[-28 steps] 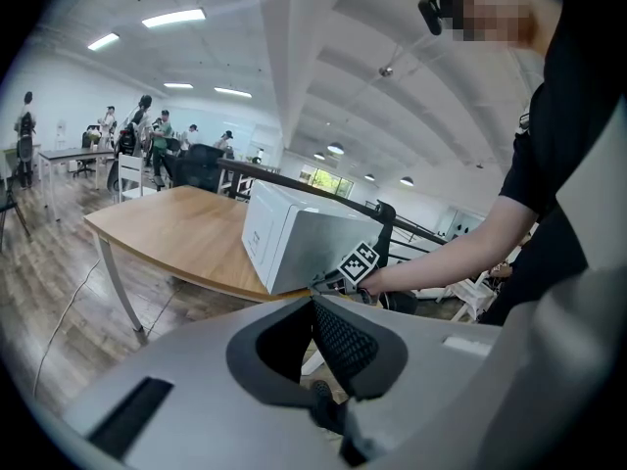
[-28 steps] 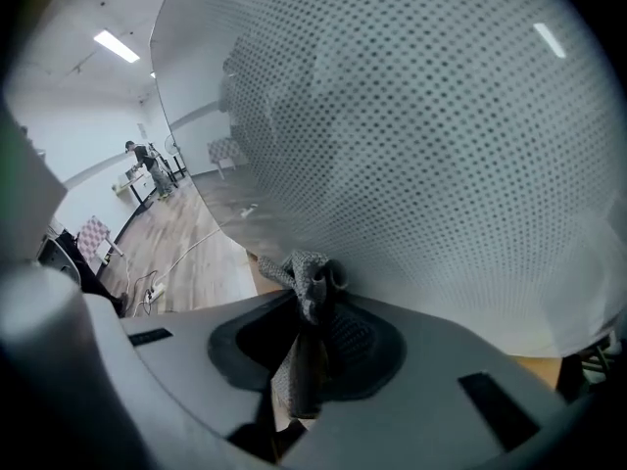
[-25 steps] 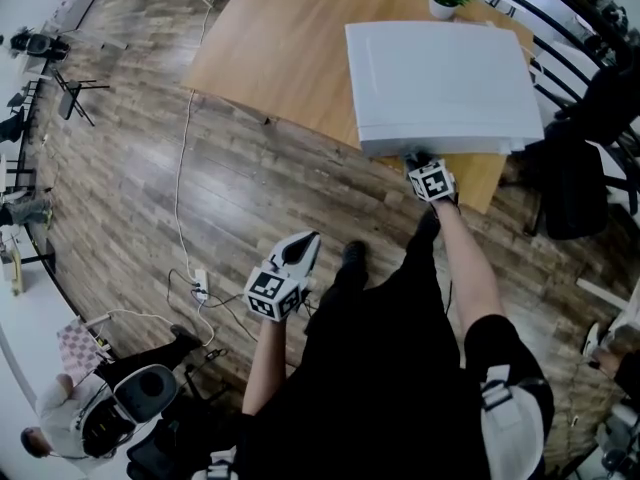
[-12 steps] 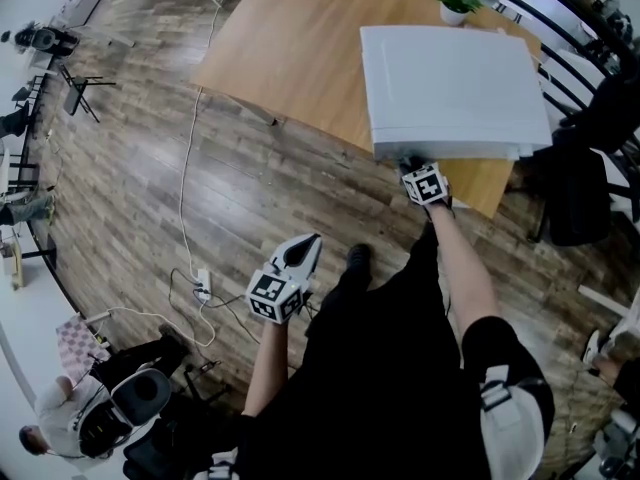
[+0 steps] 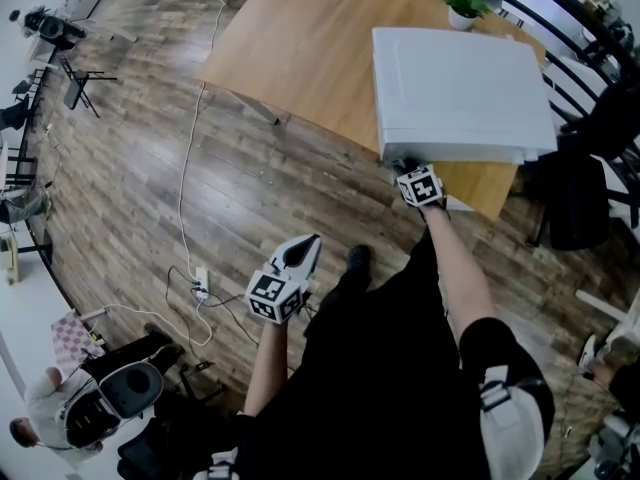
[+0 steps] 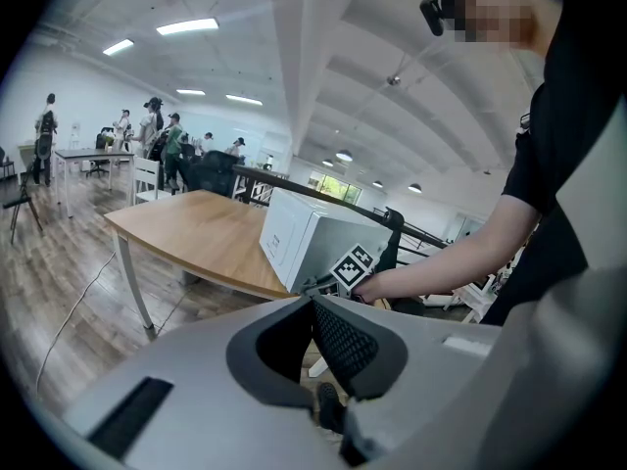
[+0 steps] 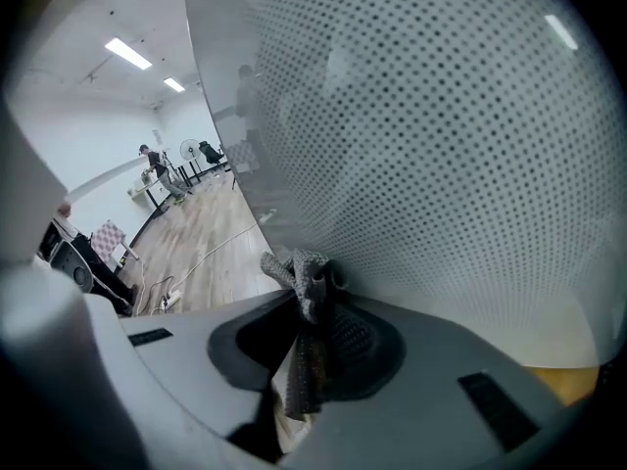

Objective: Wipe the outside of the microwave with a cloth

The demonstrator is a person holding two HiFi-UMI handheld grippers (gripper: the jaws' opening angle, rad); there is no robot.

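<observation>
Right gripper [image 7: 313, 306] pinches the grey cloth [image 7: 306, 287] tight, its bunched end pushed at the microwave [image 7: 441, 145] door just ahead, seemingly touching, ready to rub. Left gripper [image 6: 312, 333] hangs low, jaws together, empty, out of the way.

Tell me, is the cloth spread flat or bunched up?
Bunched up: the right gripper pinches the cloth into a crumpled wad by the microwave.

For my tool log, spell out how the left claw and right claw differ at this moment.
The right claw is shut on a grey cloth; the left claw is shut on nothing. The right claw is up against the microwave's front; the left claw hangs over the floor, apart from the table. Both are shut and share the same grey build.
</observation>
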